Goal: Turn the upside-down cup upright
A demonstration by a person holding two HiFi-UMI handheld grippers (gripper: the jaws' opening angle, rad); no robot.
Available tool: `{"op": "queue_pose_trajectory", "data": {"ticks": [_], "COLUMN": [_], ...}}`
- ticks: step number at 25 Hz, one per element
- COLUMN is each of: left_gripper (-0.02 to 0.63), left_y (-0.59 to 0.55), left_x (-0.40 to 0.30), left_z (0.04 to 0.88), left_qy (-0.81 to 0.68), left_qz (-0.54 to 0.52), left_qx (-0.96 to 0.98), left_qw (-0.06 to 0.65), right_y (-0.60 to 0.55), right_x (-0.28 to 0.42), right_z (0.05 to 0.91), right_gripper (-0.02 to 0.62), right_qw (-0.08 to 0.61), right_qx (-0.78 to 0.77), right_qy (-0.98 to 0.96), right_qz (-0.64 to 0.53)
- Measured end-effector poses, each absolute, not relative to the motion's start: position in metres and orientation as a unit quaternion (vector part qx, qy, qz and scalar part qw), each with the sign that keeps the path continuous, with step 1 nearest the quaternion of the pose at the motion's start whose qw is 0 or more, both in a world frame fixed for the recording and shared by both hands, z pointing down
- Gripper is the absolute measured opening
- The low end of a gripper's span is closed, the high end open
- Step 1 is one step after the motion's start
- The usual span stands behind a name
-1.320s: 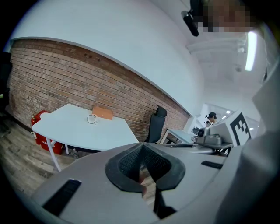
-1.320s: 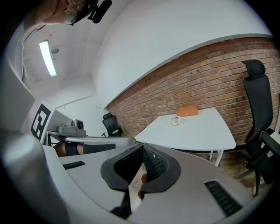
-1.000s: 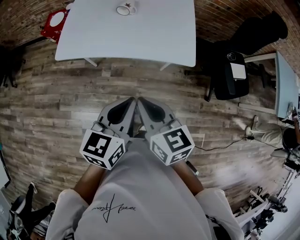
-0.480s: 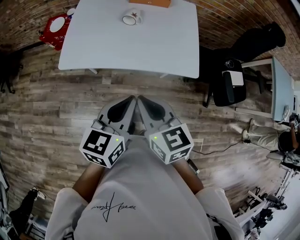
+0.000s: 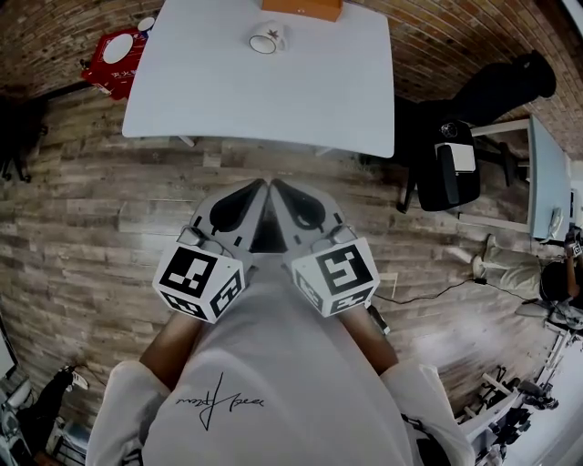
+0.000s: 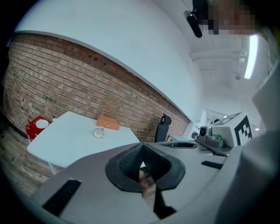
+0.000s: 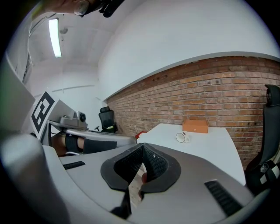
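Left gripper point(image 5: 261, 186): jaws pressed together, empty | right gripper point(image 5: 276, 186): same, closed on nothing | cup point(image 5: 268, 37): white, glossy, red star mark, on the far end of the smooth white table point(image 5: 273, 91), near the orange box point(image 5: 301, 8) | wood-plank floor point(image 5: 91, 209)

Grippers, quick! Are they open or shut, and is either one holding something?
Left gripper: closed, fingers together, holding nothing.
Right gripper: closed, fingers together, holding nothing.

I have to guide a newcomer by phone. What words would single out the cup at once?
Find the big white table. Near its far edge, just left of the orange box, stands the cup. It is small, round and white with a star on its side, unlike the blocky box.
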State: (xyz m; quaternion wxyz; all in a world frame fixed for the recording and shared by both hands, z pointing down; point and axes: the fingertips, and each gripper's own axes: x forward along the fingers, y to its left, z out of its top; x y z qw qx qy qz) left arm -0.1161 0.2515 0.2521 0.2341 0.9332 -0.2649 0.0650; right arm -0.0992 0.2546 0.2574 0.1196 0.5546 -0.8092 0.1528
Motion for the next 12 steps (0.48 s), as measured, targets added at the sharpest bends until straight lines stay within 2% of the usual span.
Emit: {"op": "queue_pose_trajectory", "data": {"ticks": [12], "left_gripper": [0.005], "left_y": [0.226], "left_x": [-0.111], "left_z": [0.252], "left_qy": [-0.277], "left_qz": [0.064], "left_qx": [0.929], "left_qw": [0.235], "right_y": [0.229], "right_x": [-0.094], "right_z": [0.258], "right_gripper": [0.020], "right_qw": [0.113], "right_qx": [0.545], "right_qy": [-0.817], "right_qz": [0.152]}}
